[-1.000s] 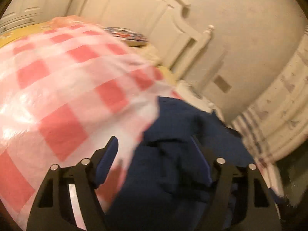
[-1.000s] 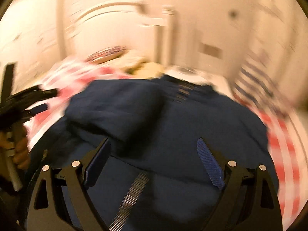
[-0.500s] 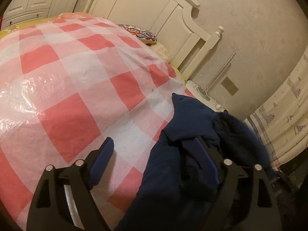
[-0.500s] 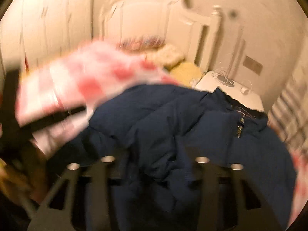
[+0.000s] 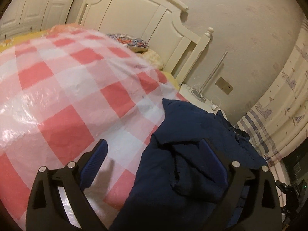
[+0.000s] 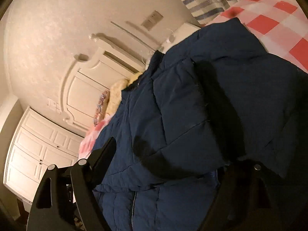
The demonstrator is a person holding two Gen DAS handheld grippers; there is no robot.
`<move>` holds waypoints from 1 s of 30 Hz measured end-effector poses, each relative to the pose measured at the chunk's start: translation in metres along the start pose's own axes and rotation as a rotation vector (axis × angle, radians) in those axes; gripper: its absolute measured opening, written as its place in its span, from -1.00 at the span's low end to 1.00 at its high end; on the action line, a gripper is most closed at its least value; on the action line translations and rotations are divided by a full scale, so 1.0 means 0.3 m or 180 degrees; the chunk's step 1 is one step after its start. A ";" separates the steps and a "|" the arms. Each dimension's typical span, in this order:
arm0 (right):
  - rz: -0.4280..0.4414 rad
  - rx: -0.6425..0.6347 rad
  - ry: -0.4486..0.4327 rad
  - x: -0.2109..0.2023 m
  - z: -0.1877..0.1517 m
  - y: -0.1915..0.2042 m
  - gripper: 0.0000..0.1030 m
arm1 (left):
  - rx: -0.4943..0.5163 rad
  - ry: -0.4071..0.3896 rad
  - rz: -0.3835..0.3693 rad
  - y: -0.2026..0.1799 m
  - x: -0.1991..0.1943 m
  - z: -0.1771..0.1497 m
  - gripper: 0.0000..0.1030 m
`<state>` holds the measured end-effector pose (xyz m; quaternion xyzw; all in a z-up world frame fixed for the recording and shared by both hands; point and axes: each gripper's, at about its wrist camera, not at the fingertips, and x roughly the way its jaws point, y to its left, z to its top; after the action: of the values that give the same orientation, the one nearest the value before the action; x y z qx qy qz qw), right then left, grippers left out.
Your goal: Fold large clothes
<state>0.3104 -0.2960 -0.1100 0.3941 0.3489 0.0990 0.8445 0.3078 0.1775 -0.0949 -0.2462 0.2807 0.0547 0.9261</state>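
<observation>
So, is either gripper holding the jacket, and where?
Left gripper: nothing held, jaws opening over the jacket edge. Right gripper: jaws opening around a quilted fold; grip unclear.

Both wrist views look along their tools, angled down and close over the bed [image 5: 63, 100], the right one rolled sideways, sharing jacket [image 6: 202, 105] and headboard [image 5: 138, 25].

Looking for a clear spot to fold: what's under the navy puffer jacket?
The navy puffer jacket lies on the red-and-white checked cover of the bed, near its edge. Whatever else sits beneath the bunched folds is hidden.
</observation>
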 end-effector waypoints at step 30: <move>-0.1017 -0.0865 -0.0081 -0.033 -0.102 0.093 -0.43 | 0.1249 0.0421 -0.0426 -0.397 0.156 -0.110 0.95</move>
<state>0.2858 -0.2632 -0.0980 0.2175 0.3798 0.0050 0.8991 0.3592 0.0557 -0.0937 -0.0823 0.3291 -0.0789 0.9374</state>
